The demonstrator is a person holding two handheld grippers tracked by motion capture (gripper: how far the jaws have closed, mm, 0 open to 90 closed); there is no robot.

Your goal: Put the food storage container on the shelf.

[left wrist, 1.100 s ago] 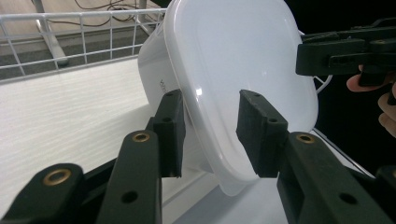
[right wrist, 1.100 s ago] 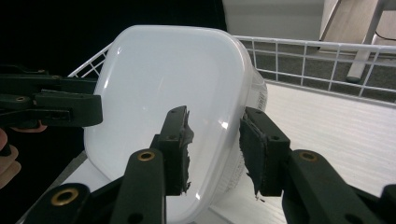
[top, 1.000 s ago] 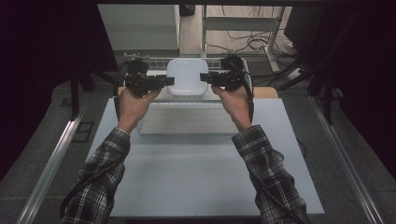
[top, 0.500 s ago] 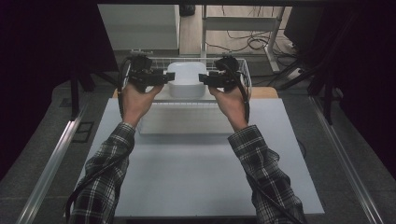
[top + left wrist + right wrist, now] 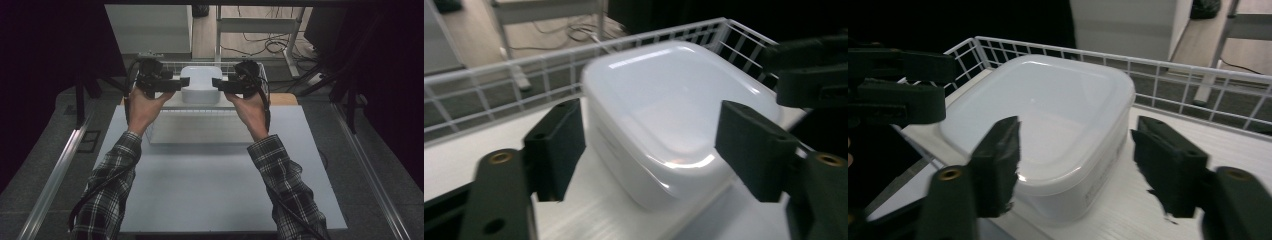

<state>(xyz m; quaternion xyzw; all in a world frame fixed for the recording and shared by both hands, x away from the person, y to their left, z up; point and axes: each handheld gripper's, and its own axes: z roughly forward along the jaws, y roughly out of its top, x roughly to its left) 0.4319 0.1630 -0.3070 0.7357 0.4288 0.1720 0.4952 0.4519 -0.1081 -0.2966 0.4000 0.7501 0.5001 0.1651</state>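
A white lidded plastic container sits in a white wire basket at the table's far edge. My left gripper is at its left side and my right gripper at its right, jaw tips pointing inward at it. In the left gripper view the container lies just beyond my open left gripper, with the other gripper behind it. The right gripper view shows the container ahead of my open right gripper. Neither pair of jaws visibly clamps it.
The basket's wire rim runs behind and around the container. A pale rectangular panel lies in front of the basket on the white tabletop. Metal rails flank the table.
Both hands have shifted slightly farther away and the grippers have edged in toward the container's sides. The container has not moved.
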